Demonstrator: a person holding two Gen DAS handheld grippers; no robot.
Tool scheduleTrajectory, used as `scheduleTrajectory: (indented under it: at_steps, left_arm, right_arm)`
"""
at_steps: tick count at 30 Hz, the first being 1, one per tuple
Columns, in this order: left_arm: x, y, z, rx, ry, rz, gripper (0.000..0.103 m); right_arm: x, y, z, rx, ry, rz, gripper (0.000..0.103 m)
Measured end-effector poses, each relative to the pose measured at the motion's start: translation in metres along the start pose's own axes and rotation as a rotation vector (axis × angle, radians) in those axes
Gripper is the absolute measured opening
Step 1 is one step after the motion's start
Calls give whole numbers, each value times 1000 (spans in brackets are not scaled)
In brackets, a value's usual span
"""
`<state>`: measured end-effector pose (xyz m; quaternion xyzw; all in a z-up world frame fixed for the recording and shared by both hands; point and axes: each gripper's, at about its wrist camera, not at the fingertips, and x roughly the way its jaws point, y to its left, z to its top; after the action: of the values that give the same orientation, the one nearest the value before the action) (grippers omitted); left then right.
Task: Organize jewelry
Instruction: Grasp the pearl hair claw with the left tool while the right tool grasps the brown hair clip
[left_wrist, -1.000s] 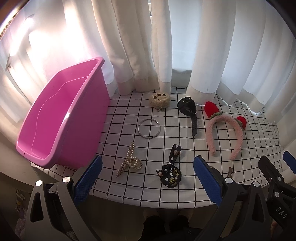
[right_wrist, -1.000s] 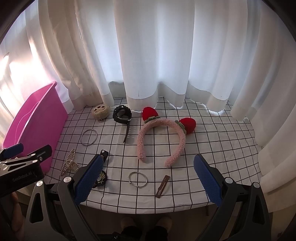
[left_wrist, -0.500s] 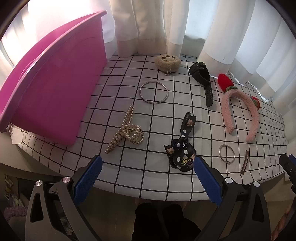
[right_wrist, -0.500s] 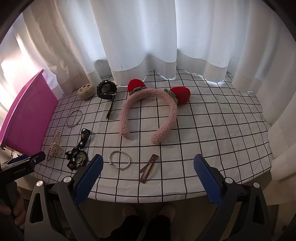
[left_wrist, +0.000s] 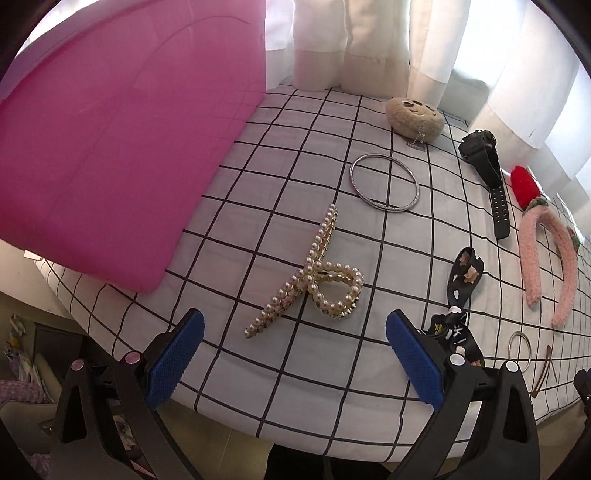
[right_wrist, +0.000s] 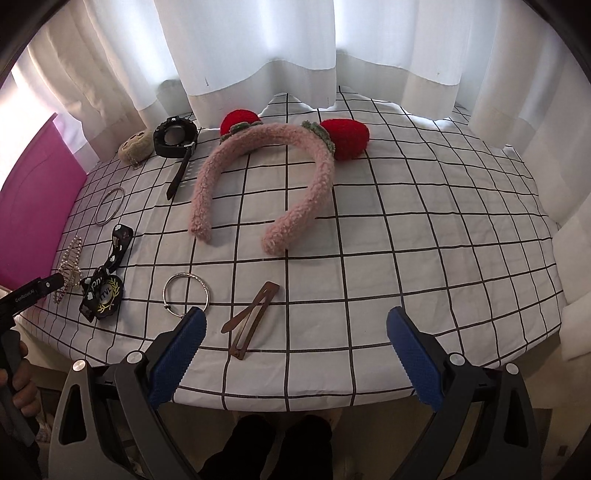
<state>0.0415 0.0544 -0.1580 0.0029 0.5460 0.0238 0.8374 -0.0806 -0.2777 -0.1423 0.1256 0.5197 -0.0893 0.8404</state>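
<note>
Pink plastic bin (left_wrist: 110, 155) at far left of the grid-checked tablecloth (right_wrist: 406, 258), side wall toward the camera, resting on the cloth edge. Just right of the bin: pearl claw clip (left_wrist: 314, 277), lying on its side, directly ahead of the left gripper (left_wrist: 293, 347), jaws spread wide, empty, blue pads either side of the clip's near end without touching. Beyond the clip: large silver bangle (left_wrist: 384, 182), flat. Behind the bangle, near the curtain hem: beige plush paw charm (left_wrist: 413, 116) with short chain. Right of it: black wristwatch (right_wrist: 175, 138), strap stretched toward the near edge. Right of the pearl clip: black patterned bow clip (left_wrist: 461, 280), its near end partly hidden behind the left gripper's right finger. Centre of cloth: pink fuzzy headband (right_wrist: 266, 173), open ends toward the camera, red strawberry ears (right_wrist: 347, 138) at the far side, touching the white curtain (right_wrist: 258, 44). Near edge, just right of the bow clip: small silver ring bangle (right_wrist: 186, 293), flat. Just beside it: brown snap hair clip (right_wrist: 251, 319), lying diagonally, closest to the left finger of the right gripper (right_wrist: 293, 354), jaws spread wide, empty, hovering at the table's near edge. Right half of the cloth bare of jewelry.
</note>
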Motion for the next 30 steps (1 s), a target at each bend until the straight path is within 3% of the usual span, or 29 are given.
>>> scheduleTrajectory:
  at_steps: [9,22,30]
  left_arm:
    - [33,-3,18,48,28,-22,97]
    - [54,-1,32,139,21,-50,97]
    - [65,-2,38,168,10,-82,98]
  right_arm:
    - [17,6,1,33,12,-1,94]
    - [50,20,-13,50,80,-144,94]
    - [60,18,-13,86,85,-164,94]
